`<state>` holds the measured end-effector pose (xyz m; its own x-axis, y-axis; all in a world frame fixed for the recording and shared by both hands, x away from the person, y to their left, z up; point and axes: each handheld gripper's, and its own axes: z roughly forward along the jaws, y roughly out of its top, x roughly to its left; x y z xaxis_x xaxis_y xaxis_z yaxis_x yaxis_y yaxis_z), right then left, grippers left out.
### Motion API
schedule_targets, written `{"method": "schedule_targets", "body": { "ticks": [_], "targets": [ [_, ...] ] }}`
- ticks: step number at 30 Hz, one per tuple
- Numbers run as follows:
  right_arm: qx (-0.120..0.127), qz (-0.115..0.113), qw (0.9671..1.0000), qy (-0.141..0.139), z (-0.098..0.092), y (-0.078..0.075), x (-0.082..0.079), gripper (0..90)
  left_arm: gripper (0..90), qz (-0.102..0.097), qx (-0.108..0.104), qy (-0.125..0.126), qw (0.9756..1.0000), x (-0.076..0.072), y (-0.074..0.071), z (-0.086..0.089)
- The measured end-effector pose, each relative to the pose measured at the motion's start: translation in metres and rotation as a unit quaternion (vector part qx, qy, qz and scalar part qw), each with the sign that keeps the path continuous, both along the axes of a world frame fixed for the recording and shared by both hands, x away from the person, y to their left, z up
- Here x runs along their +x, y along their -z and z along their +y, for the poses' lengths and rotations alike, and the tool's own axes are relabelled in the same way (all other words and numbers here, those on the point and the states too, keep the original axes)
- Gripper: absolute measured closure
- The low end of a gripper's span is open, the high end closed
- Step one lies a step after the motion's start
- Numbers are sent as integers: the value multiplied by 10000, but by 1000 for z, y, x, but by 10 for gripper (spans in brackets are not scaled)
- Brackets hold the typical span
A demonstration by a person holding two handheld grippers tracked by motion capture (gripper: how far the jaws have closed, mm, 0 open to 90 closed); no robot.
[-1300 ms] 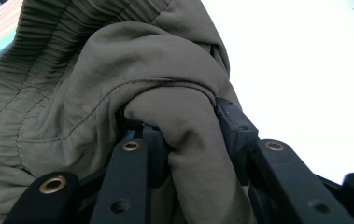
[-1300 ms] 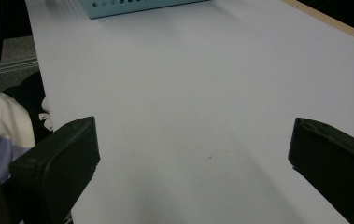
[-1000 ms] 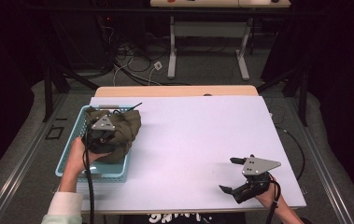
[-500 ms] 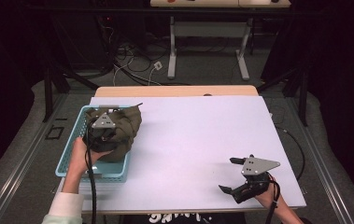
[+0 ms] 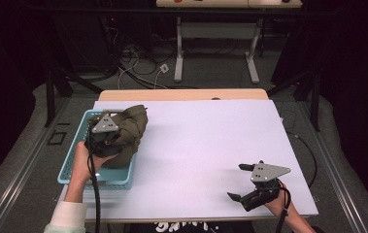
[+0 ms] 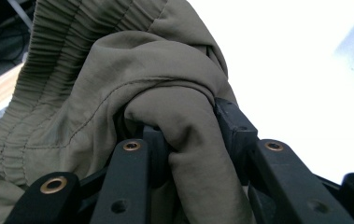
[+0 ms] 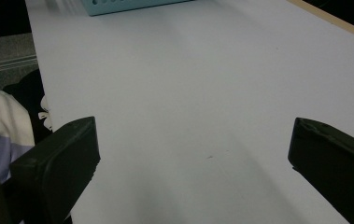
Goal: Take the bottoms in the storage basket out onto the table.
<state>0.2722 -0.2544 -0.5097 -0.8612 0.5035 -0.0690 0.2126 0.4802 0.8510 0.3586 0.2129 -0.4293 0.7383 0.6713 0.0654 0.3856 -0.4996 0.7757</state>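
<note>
An olive-green garment (image 5: 128, 128) is bunched up over the light blue basket (image 5: 78, 162) at the table's left side. My left gripper (image 5: 111, 138) is shut on a thick fold of that garment (image 6: 184, 126), which bulges up between its black jaws. The garment's gathered waistband (image 6: 48, 70) shows at upper left in the left gripper view. My right gripper (image 5: 239, 182) rests low near the table's front right edge, open, with bare white tabletop (image 7: 188, 121) between its fingers (image 7: 58, 158).
The white tabletop (image 5: 206, 141) spreads wide between the two grippers. A corner of the blue basket (image 7: 132, 5) shows far off in the right gripper view. A wooden strip (image 5: 181, 93) runs along the table's far edge, with cables and desk legs on the floor beyond.
The left gripper has lifted and drawn the garment a little up and rightwards over the basket. The right gripper has stayed in place.
</note>
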Motion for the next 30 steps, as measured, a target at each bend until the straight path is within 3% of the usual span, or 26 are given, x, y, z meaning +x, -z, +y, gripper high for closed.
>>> {"method": "schedule_targets", "body": {
  "ticks": [30],
  "targets": [
    [-35, 9, 10000, 9, 1, 1, 1, 20, 686, -427, -173, 260, 9986, -10, -9, -30]
  ]
}}
